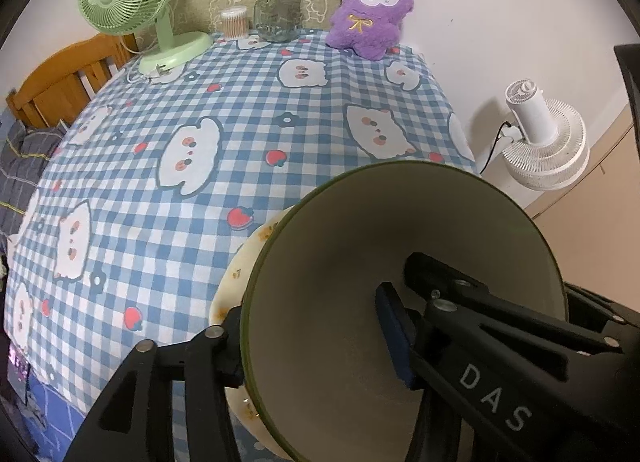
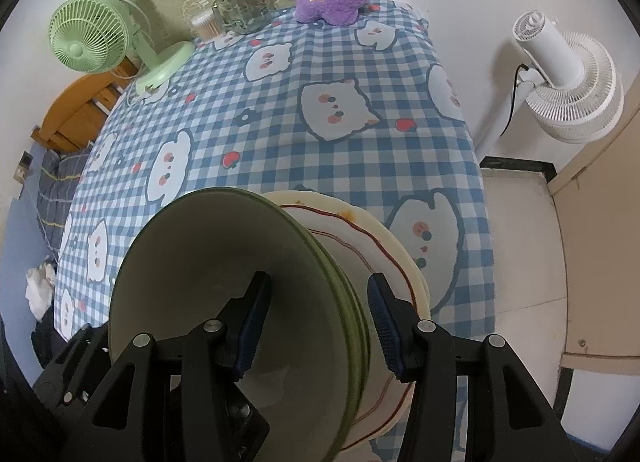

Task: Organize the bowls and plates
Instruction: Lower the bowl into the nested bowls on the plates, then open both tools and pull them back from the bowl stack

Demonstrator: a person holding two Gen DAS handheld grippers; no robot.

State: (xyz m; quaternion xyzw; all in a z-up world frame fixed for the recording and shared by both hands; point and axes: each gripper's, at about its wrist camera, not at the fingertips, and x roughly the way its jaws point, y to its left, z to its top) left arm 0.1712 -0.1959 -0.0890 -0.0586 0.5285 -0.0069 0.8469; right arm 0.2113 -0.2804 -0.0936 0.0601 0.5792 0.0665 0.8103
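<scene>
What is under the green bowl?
Under the green bowl more green bowls are nested, only their rims showing. Below them lie cream plates, one with a red line. The bowls hide the plates' middles, so anything lying there cannot be seen.

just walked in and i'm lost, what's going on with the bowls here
A person holds a gripper in each hand over a green bowl stacked on cream plates near the table's front edge. The left gripper and the right gripper each straddle the bowl's rim, one finger inside and one outside, pads not clearly pressing.
</scene>
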